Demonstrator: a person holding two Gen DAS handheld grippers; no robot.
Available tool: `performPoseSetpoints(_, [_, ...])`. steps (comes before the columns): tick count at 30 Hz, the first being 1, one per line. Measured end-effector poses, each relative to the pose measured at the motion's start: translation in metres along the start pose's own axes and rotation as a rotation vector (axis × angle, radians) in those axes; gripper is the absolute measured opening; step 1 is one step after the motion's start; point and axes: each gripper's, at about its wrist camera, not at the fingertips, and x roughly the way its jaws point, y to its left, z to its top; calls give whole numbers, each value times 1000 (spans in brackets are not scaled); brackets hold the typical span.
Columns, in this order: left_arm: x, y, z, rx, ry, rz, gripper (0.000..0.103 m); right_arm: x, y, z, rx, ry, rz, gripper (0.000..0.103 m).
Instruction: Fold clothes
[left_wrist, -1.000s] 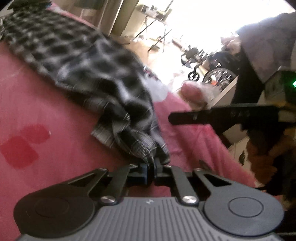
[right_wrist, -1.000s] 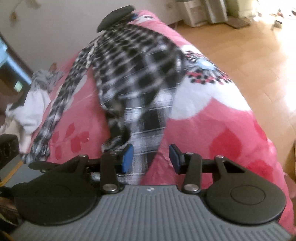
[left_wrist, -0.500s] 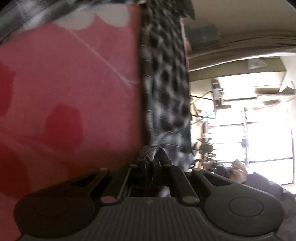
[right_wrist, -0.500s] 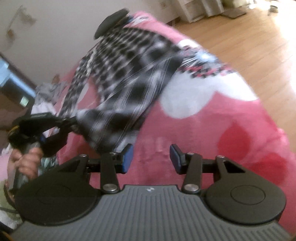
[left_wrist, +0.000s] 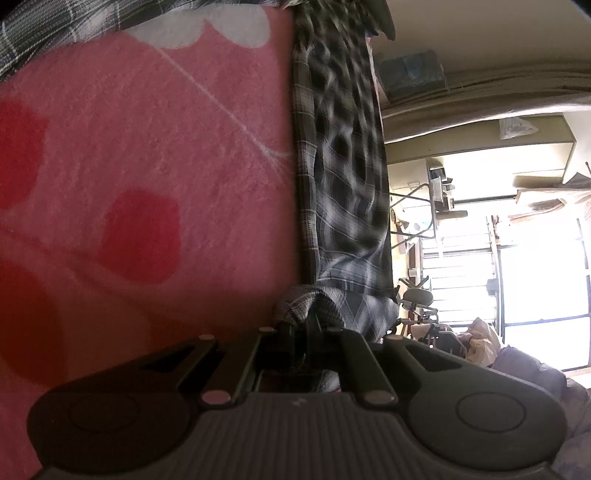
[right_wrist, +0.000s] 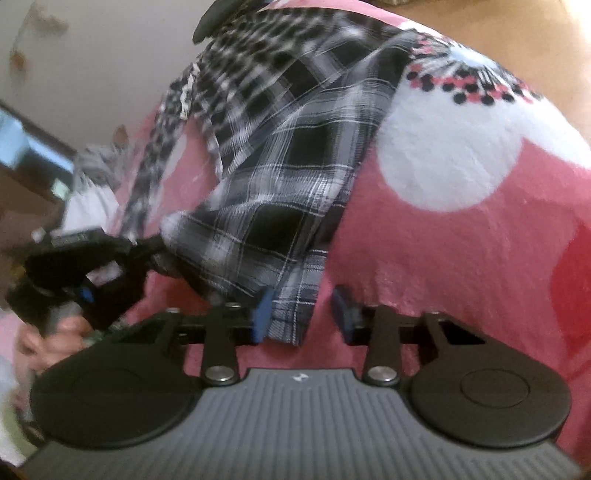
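- Blanket (right_wrist: 424, 251), pink with red and white patches, spreads under and ahead of both claws
- Shirt (right_wrist: 288, 177), black-and-white plaid, lies on it ahead of the right claw (right_wrist: 301, 314); one hem reaches between that claw's parted blue pads (right_wrist: 260, 314), which grip nothing
- Left claw (left_wrist: 308, 332) is clamped on a bunched shirt corner; cloth stretches taut beyond it
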Motion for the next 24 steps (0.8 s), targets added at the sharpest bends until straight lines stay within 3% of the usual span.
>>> performPoseSetpoints(2, [0, -4, -4, 32, 7, -12, 5, 0, 5, -2, -47, -4, -30, 4])
performPoseSetpoints(3, [0, -6, -6, 54, 18, -20, 5, -3, 8, -2, -63, -10, -33, 2])
performPoseSetpoints(7, [-2, -23, -26, 184, 116, -56, 5, -34, 9, 3, -106, -71, -51, 1])
performPoseSetpoints(12, [13, -41, -74, 320, 336, -69, 5, -90, -17, 8, -140, -111, -202, 1])
performPoseSetpoints(15, [29, -45, -103, 362, 432, -80, 6, -124, -32, 11, -161, -134, -292, 1])
performPoseSetpoints(18, [48, -50, -125, 421, 503, -43, 6, -157, -48, 13, -182, -156, -383, 1])
performPoseSetpoints(21, [61, -53, -140, 475, 570, -2, 7, -151, -67, 10, -214, -117, -476, 1])
performPoseSetpoints(24, [63, -49, -147, 490, 598, 37, 12, -145, -84, 8, -190, -90, -481, 1])
